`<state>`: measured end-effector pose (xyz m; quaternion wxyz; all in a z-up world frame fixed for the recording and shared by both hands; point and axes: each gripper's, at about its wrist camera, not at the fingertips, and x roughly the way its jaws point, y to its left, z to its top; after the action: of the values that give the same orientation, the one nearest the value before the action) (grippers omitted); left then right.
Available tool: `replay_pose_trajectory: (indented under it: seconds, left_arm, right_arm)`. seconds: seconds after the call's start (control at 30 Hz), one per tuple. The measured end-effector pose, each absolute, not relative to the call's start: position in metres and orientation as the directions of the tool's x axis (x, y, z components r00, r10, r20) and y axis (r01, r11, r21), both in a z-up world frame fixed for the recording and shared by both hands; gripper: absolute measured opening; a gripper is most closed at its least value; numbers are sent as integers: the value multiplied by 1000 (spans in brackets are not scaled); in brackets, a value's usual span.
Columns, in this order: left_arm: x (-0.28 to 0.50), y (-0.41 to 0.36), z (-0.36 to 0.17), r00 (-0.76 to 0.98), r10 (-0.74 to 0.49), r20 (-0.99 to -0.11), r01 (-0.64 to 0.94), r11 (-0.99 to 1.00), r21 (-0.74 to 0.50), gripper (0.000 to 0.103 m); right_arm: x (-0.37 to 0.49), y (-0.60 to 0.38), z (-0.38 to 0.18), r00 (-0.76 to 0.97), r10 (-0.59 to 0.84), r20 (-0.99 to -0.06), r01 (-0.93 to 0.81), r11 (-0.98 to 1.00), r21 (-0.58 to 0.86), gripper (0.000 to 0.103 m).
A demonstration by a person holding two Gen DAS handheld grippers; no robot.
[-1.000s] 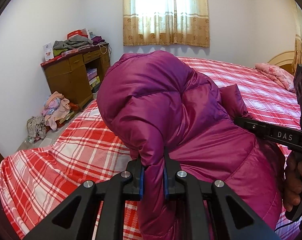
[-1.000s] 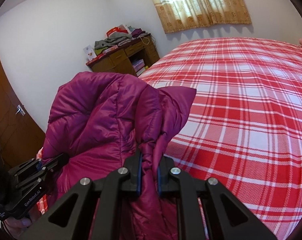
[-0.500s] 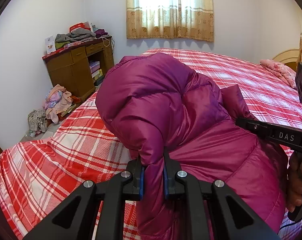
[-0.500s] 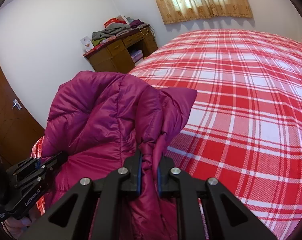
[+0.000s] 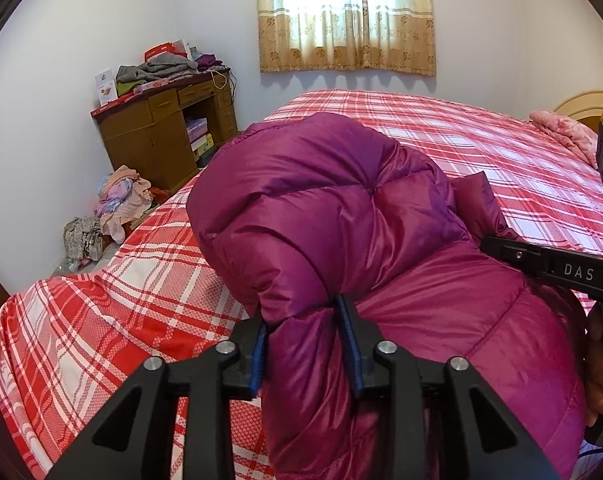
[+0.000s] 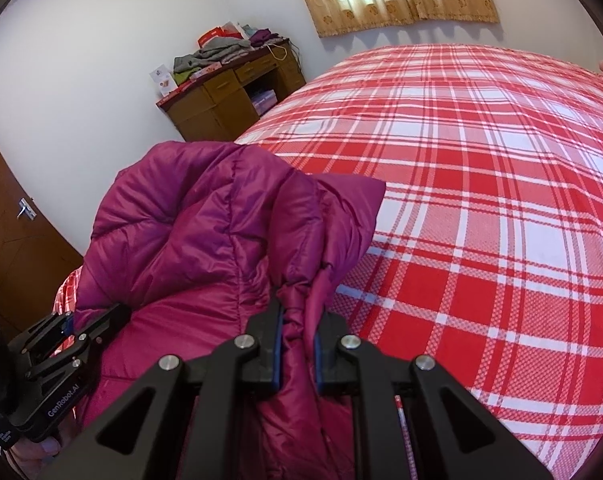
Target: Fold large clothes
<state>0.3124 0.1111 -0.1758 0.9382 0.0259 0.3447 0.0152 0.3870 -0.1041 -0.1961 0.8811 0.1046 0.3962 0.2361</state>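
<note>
Puffer jacket (image 5: pixel 373 240), magenta, quilted — lies bunched on the near end of the red plaid bed (image 5: pixel 113 280), its folded-over part standing up in a puffy hump between the two grippers. Step in hand, as I judge it: laying the fold down and letting go. To do it well, lower both corners level and together, let the padding settle flat on the jacket body, and release only once the fabric rests — the slippery shell may slide or spring back.

Left gripper (image 5: pixel 303 344): jaws have just been opening, now partly apart; a fold of jacket sits between them, bulging into the gap, grip loosened.

Right gripper (image 6: pixel 297 342): jaws nearly closed, pinching a gathered edge of the jacket tightly between the blue pads.
</note>
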Motion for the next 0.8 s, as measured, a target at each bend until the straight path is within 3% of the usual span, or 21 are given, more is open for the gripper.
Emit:
replay_pose_trajectory:
  seconds: [0.1, 0.33, 0.8]
  left_arm:
    - [314, 111, -180, 760, 60, -647, -19, 997, 71, 45]
    - [319, 120, -189, 753, 117, -648, -87, 993, 78, 77]
    - [325, 125, -202, 751, 86, -654, -98, 995, 19, 81]
  right_arm:
    - [388, -105, -198, 571, 499, -652, -327, 867, 377, 14]
    - [391, -105, -207, 559, 490, -669, -310, 872, 380, 18]
    - [394, -101, -222, 556, 465, -689, -293, 885, 362, 26]
